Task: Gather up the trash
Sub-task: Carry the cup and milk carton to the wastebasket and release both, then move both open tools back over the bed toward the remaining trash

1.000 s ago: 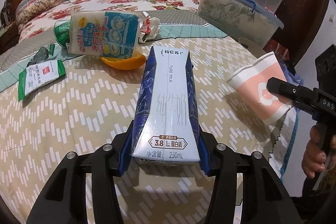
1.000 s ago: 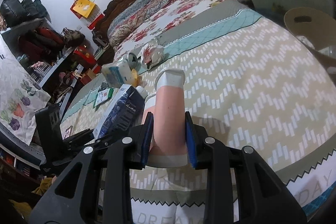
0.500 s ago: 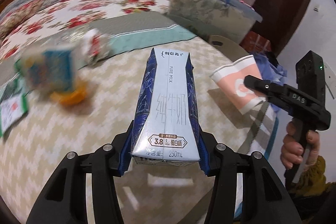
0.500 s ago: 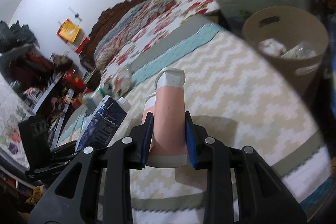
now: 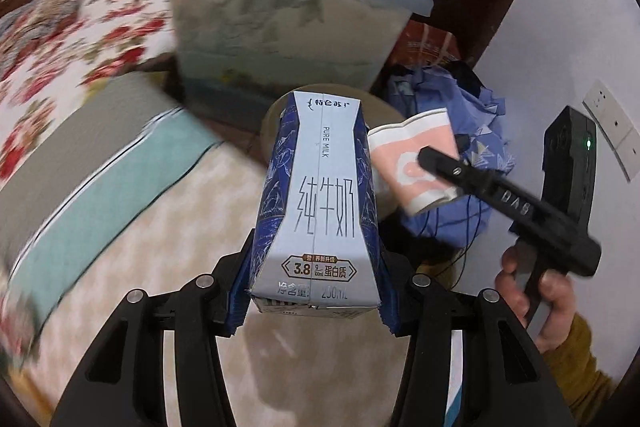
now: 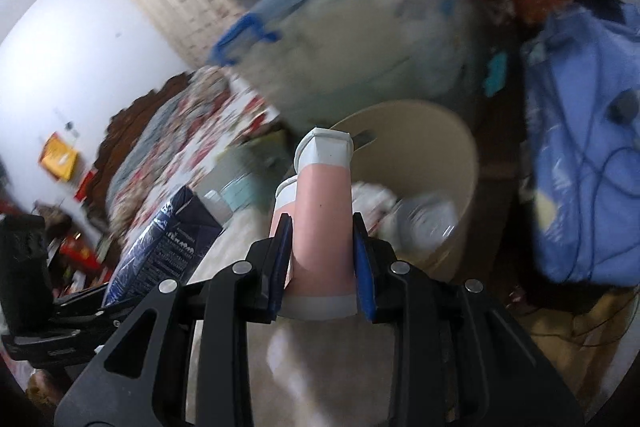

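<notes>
Indoor light, soft and even; white wall [image 5: 532, 39] bright, dark wood beside it dim. Both views fisheye: black corners, straight edges bowed near the rim.

Left wrist view: milk carton [image 5: 320, 203] and left tongs [image 5: 314, 291] sharp; bedspread [image 5: 132, 227] streaked by motion blur; storage box [image 5: 280, 27] soft.

Right wrist view: heavier smear. Paper cup [image 6: 322, 227] and right tongs [image 6: 322, 267] crisp; bin [image 6: 452, 155], blue-handled box [image 6: 360, 39] and blue cloth [image 6: 580, 147] blurred. Pale glare patch on the bed below the cup.
</notes>
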